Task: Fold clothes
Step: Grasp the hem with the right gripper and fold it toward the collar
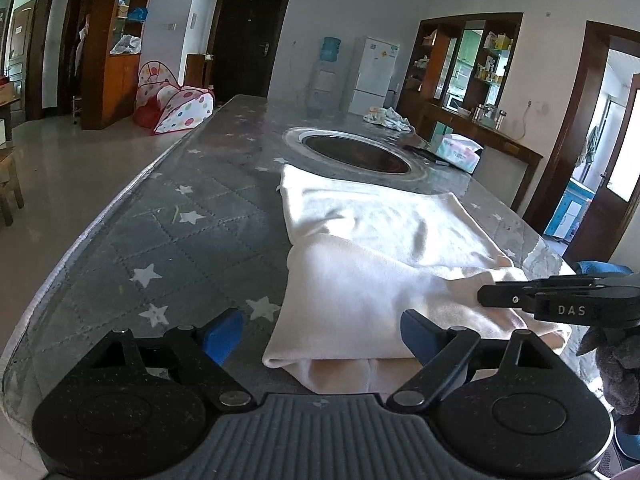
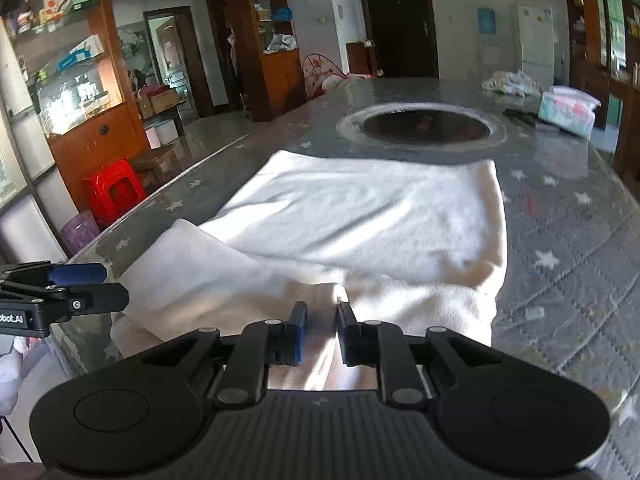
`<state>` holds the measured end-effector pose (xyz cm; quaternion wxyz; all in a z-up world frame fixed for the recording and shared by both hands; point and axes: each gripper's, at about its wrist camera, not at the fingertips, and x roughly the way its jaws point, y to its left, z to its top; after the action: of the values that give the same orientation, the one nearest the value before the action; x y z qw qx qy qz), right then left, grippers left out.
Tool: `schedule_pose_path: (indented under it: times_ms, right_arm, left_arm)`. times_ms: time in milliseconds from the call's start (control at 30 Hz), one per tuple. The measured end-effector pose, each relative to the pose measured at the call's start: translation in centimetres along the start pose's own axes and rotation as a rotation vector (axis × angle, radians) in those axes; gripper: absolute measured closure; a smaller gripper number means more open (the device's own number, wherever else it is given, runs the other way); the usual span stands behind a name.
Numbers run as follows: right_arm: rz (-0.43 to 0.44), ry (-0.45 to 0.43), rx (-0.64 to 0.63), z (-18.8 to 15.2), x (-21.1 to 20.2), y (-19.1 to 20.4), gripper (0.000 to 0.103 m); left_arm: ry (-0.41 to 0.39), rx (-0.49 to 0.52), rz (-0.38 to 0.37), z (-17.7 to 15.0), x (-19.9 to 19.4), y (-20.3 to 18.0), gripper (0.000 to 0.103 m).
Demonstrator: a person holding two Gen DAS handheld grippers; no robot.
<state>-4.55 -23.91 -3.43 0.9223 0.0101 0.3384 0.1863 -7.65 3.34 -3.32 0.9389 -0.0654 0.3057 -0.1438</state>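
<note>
1. Right now you are working on a cream garment (image 2: 360,216) lying part-folded on the star-patterned desk (image 1: 168,216), its near hem hanging just over the desk's near edge; its long axis is running away from you toward the round opening (image 2: 424,124) in the desk.
2. Your right gripper (image 2: 322,320) is nearly closed, its blue pads sitting on either side of a raised pleat of cloth at the near hem; whether they are truly pinching it is hard to tell.
3. Your left gripper (image 1: 322,330) is standing wide and released, straddling the garment's near left corner and holding nothing.
4. Judging by that, the left gripper is needing a grip on that corner before both are carrying the near edge forward along the long axis.
</note>
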Motion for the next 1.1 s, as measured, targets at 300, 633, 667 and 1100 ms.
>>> schedule_pose_path:
  times_ms: [300, 633, 667, 1100]
  right_arm:
    - [-0.008, -0.042, -0.072, 0.6, -0.7, 1.2, 0.099]
    - [-0.079, -0.178, -0.145, 3.2, -5.0, 1.8, 0.099]
    - [-0.086, -0.183, -0.148, 3.3, -5.1, 1.8, 0.099]
    - [-0.153, -0.154, -0.120, 4.1, -5.5, 0.2, 0.099]
  left_arm:
    - [0.003, 0.011, -0.005, -0.1, -0.1, -0.1, 0.014]
    - [0.003, 0.091, 0.016, -0.8, 0.5, -1.3, 0.015]
    - [0.004, 0.102, 0.023, -0.9, 0.6, -1.4, 0.015]
    - [0.020, 0.124, 0.015, -1.3, 0.7, -0.7, 0.044]
